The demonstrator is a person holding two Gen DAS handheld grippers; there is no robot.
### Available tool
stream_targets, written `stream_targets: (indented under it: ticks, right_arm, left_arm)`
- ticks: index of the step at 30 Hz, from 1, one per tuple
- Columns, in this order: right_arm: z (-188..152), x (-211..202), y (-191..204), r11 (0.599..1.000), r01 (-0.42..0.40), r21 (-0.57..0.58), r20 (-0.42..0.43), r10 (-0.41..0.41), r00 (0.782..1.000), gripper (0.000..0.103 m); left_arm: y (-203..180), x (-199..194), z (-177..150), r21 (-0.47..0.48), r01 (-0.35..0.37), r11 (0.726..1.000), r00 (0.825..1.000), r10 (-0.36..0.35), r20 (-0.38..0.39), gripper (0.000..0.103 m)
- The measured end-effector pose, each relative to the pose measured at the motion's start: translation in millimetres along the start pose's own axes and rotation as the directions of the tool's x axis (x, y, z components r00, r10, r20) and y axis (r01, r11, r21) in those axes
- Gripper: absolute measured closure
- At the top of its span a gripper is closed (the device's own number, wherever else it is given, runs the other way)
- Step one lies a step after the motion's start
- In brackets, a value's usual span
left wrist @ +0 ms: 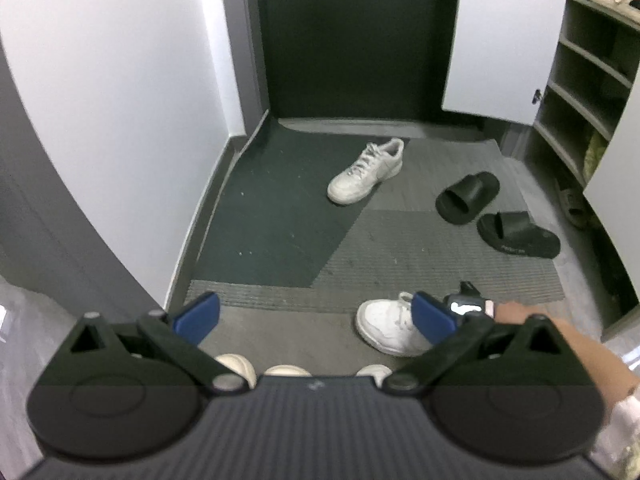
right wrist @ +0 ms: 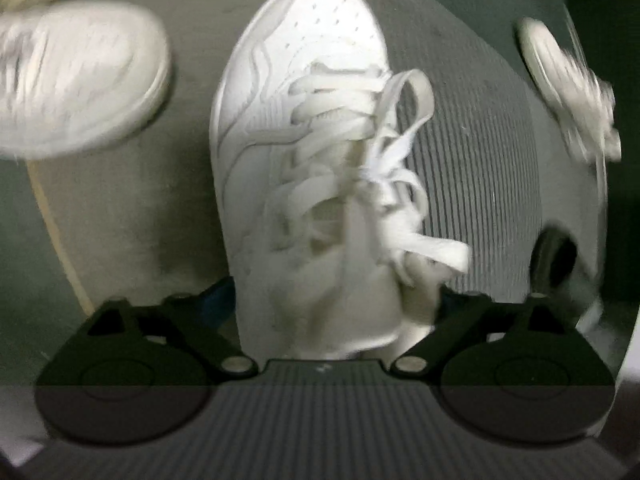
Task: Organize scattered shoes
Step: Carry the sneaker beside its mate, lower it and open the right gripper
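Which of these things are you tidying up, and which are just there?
Tidying:
near white sneaker
far white sneaker
two black slides
shoe rack

Just there:
floor mat
dark door
white wall

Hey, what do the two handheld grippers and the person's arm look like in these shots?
The left gripper has black linkage arms, round black housings, silver pivot pins, blue finger pads and a ribbed grey body. The right gripper is built the same, its pads mostly hidden. The forearm is bare, with a smartwatch near the wrist.

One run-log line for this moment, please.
left tongs: open, empty | right tongs: astride white sneaker heel, grip unclear | black slides: untouched
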State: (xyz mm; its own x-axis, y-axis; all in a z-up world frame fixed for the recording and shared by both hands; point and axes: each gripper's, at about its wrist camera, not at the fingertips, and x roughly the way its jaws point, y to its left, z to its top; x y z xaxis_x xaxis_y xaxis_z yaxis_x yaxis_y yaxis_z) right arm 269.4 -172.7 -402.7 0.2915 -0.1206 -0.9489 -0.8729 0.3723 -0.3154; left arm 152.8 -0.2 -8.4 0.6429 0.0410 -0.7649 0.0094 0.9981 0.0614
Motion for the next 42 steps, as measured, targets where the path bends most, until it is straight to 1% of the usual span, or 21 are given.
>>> stream_targets:
  ticks: [4, 5, 7, 8, 9, 11, 14, 17, 18, 19, 21, 22, 24, 27, 29, 30, 31, 36, 38, 41, 42]
  right_arm:
    - [-8.6, -13.0, 2.3, 0.991, -0.011, 0.135, 0.016, 0.009, 1.000, 0.015]
    - [-13.3, -17.8, 3.3, 0.979, -0.024, 0.201, 0.025, 0.019, 0.999, 0.016]
    - [-22.8, -27.7, 5.3, 0.942, -0.050, 0.331, 0.048, 0.036, 0.998, 0.016]
    - [-32.9, -37.5, 7.1, 0.902, -0.070, 0.427, 0.071, 0.044, 0.997, 0.016]
    - [-38.4, -43.9, 9.2, 0.876, -0.076, 0.476, 0.080, 0.043, 0.996, 0.017]
    - [-47.2, -50.6, 10.8, 0.836, -0.070, 0.544, 0.069, 0.038, 0.997, 0.017]
    - [-58.1, -63.8, 19.6, 0.790, -0.053, 0.610, 0.058, 0.022, 0.998, 0.018]
    - [-76.1, -83.4, 36.7, 0.692, -0.022, 0.722, 0.042, -0.012, 0.999, 0.018]
    - [-79.8, -86.4, 40.8, 0.653, -0.008, 0.758, 0.034, -0.027, 0.999, 0.018]
    - [-83.6, -89.3, 45.1, 0.612, 0.005, 0.791, 0.025, -0.041, 0.999, 0.018]
    - [-93.2, -95.9, 58.0, 0.514, 0.031, 0.857, 0.000, -0.060, 0.998, 0.018]
    - [-93.0, -94.0, 61.0, 0.476, 0.041, 0.878, -0.011, -0.065, 0.998, 0.018]
    - [-101.1, -96.3, 73.6, 0.418, 0.050, 0.907, -0.020, -0.076, 0.997, 0.018]
    - [-111.0, -94.6, 92.1, 0.356, 0.065, 0.932, -0.036, -0.087, 0.996, 0.018]
    - [-118.4, -90.7, 106.0, 0.323, 0.063, 0.944, -0.036, -0.091, 0.995, 0.018]
    - [-121.2, -87.5, 113.0, 0.310, 0.056, 0.949, -0.029, -0.090, 0.996, 0.018]
    - [-121.1, -84.8, 118.1, 0.306, 0.057, 0.950, -0.030, -0.090, 0.996, 0.018]
    - [-118.3, -72.7, 146.6, 0.323, 0.100, 0.941, -0.076, -0.087, 0.993, 0.018]
    - [-119.3, -69.9, 155.7, 0.352, 0.137, 0.926, -0.108, -0.100, 0.989, 0.018]
    - [-125.2, -65.1, 161.1, 0.357, 0.157, 0.921, -0.128, -0.103, 0.986, 0.016]
    - [-127.9, -62.7, 161.3, 0.347, 0.151, 0.926, -0.127, -0.089, 0.988, 0.013]
  left_arm:
    - [7.6, -15.4, -0.8, -0.016, -0.011, 1.000, 0.999, 0.011, 0.039, 0.000]
    - [10.3, -19.1, -1.0, -0.026, -0.007, 1.000, 0.999, 0.008, 0.045, 0.000]
    - [13.4, -24.0, -0.5, -0.040, -0.001, 0.999, 0.999, 0.003, 0.054, 0.000]
    - [15.6, -30.2, 1.1, -0.051, 0.006, 0.999, 0.998, -0.002, 0.069, 0.000]
    - [16.2, -34.7, 1.1, -0.054, 0.009, 0.998, 0.997, -0.004, 0.083, 0.000]
    - [16.7, -43.7, 0.9, -0.057, 0.013, 0.998, 0.994, -0.007, 0.110, 0.000]
    - [16.8, -56.5, 0.8, -0.056, 0.035, 0.998, 0.990, -0.027, 0.138, 0.000]
    - [16.8, -65.5, 0.4, -0.057, 0.051, 0.997, 0.987, -0.042, 0.156, 0.000]
    - [16.6, -66.7, 0.8, -0.058, 0.053, 0.997, 0.987, -0.043, 0.157, 0.000]
    - [17.9, -70.5, 0.8, -0.061, 0.065, 0.996, 0.986, -0.055, 0.161, 0.000]
    - [19.5, -73.3, 0.8, -0.068, 0.075, 0.995, 0.985, -0.063, 0.163, 0.000]
    - [21.4, -76.4, 0.7, -0.075, 0.077, 0.994, 0.984, -0.064, 0.168, 0.000]
    - [22.3, -77.5, 0.3, -0.076, 0.074, 0.994, 0.984, -0.060, 0.169, 0.000]
    - [24.2, -79.4, -1.0, -0.068, 0.065, 0.996, 0.985, -0.053, 0.164, 0.000]
    - [28.5, -80.1, -2.2, -0.069, 0.053, 0.996, 0.986, -0.041, 0.163, 0.000]
    - [29.7, -80.3, -2.6, -0.071, 0.053, 0.996, 0.986, -0.041, 0.162, 0.000]
    - [35.0, -81.2, -3.0, -0.081, 0.054, 0.995, 0.986, -0.040, 0.161, 0.000]
    - [51.4, -80.5, -4.7, -0.104, 0.017, 0.994, 0.987, 0.000, 0.159, 0.000]
    - [55.1, -79.3, -5.3, -0.109, 0.007, 0.994, 0.988, 0.009, 0.151, 0.000]
    - [61.1, -77.4, -6.2, -0.106, -0.011, 0.994, 0.988, 0.027, 0.150, 0.000]
    - [62.6, -77.2, -5.7, -0.104, -0.020, 0.994, 0.987, 0.037, 0.155, 0.000]
